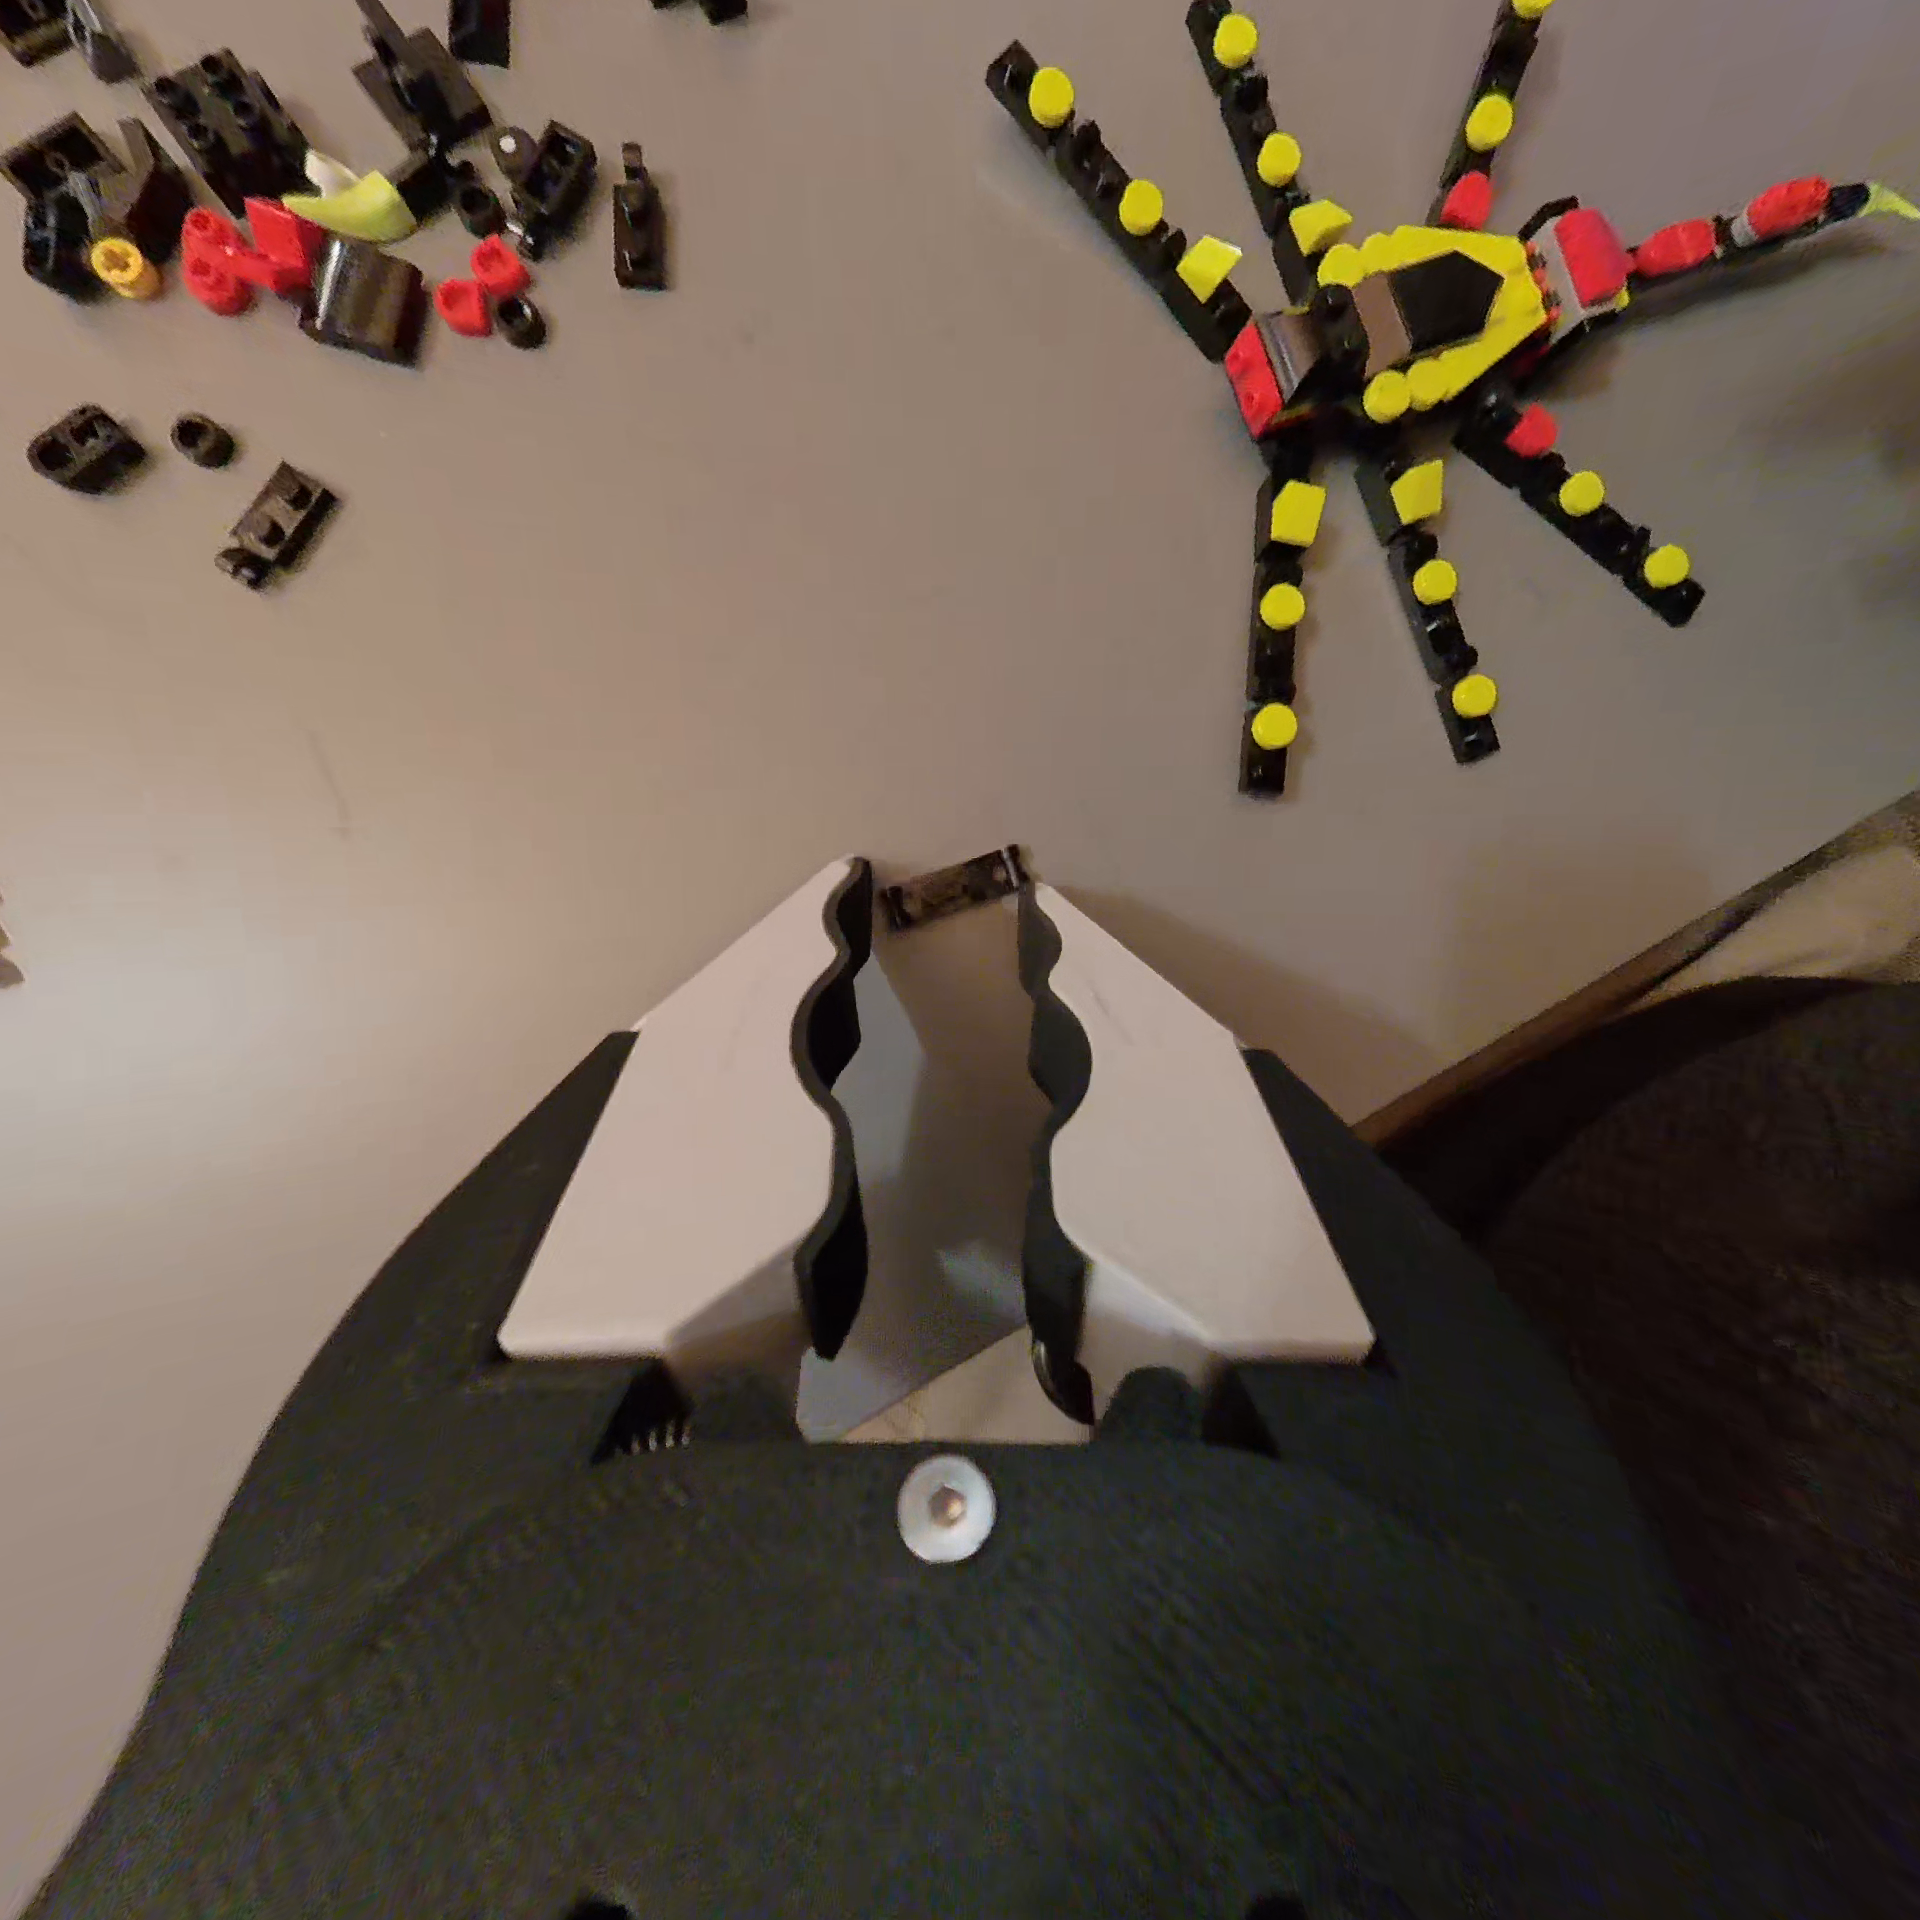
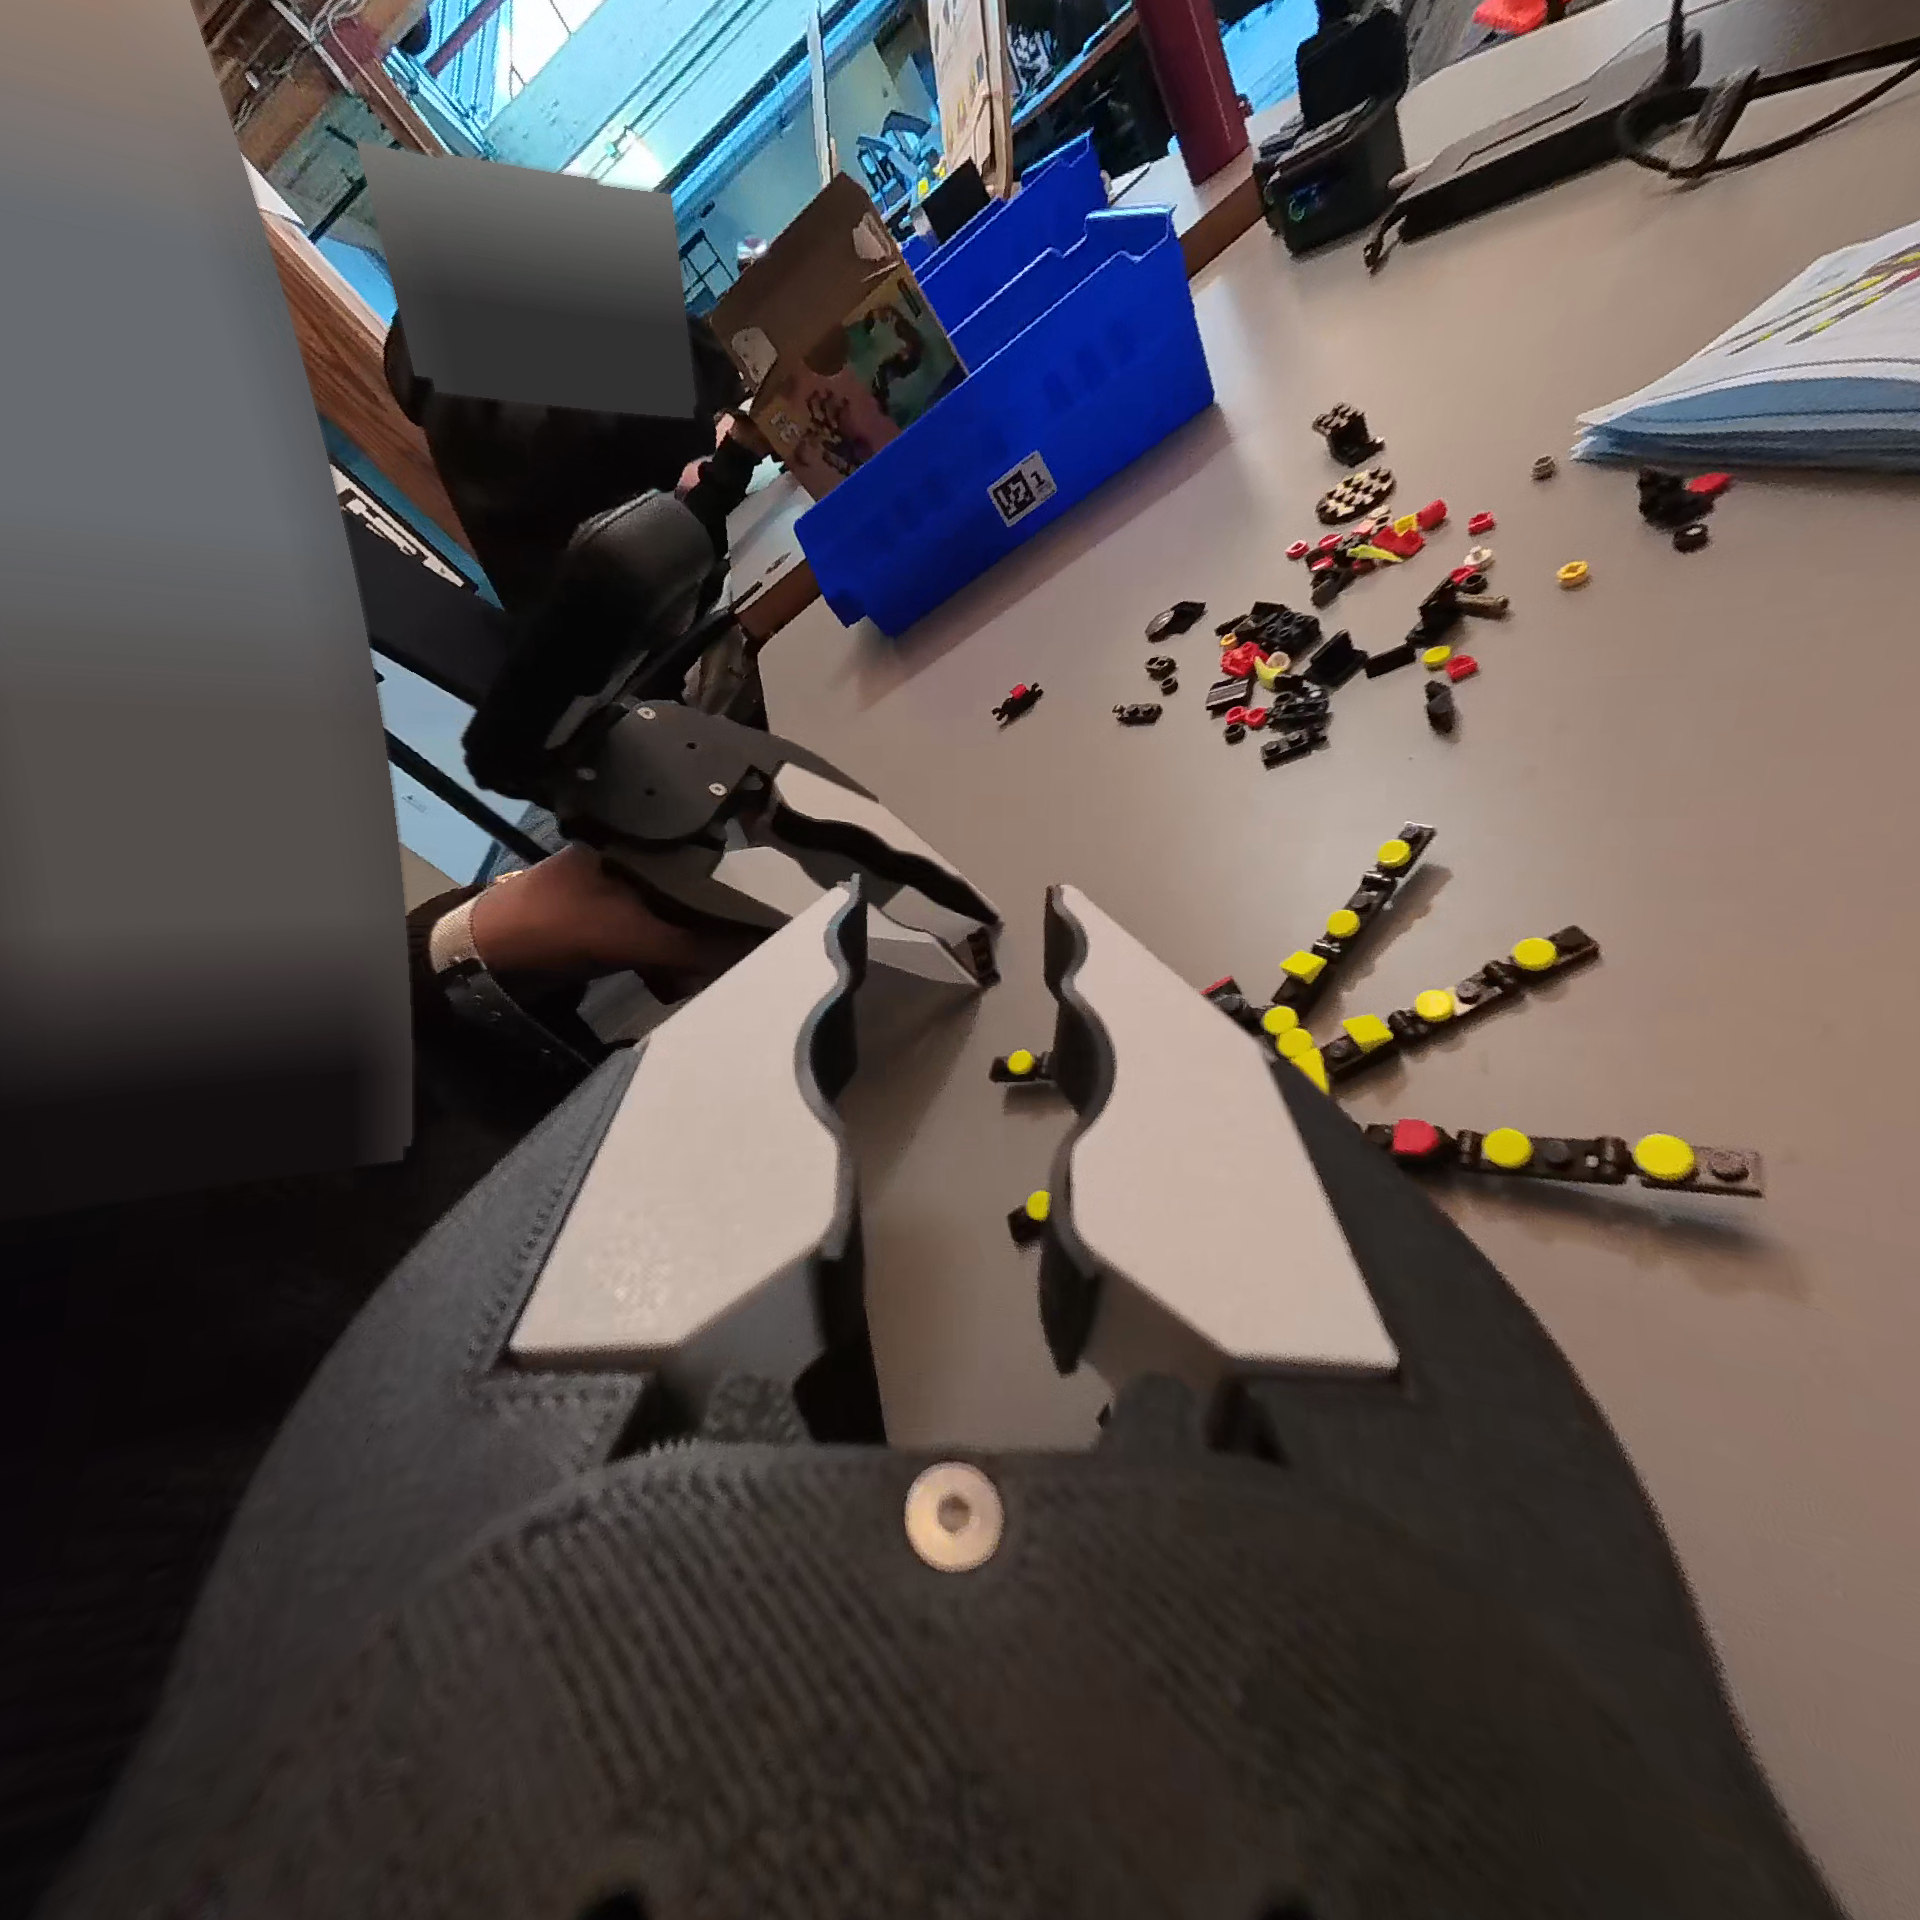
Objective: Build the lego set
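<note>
The left gripper (image 1: 948, 883) is clamped on a small flat black piece (image 1: 951, 881), pinched crosswise between its two fingertips just above the grey table (image 1: 727, 623). In the right wrist view the same gripper (image 2: 982, 951) shows from the side, with its tips low over the table near the front edge and the black piece (image 2: 980, 948) at its point; whether the piece touches the tabletop is hard to tell from either view. The right gripper (image 2: 951, 904) is released, its jaws apart with nothing between them, and it hovers over the near legs of the spider model (image 2: 1455, 1039). That model (image 1: 1423, 312) lies flat on the table to the right of the left gripper, a yellow and black body with long black legs dotted with yellow studs and a red segmented tail. A heap of loose black, red and yellow pieces (image 1: 312, 208) sits well apart to the far left. Beyond the pieces, a blue bin (image 2: 1039, 416) and a stack of paper sheets (image 2: 1787, 353) rest on the table.
</note>
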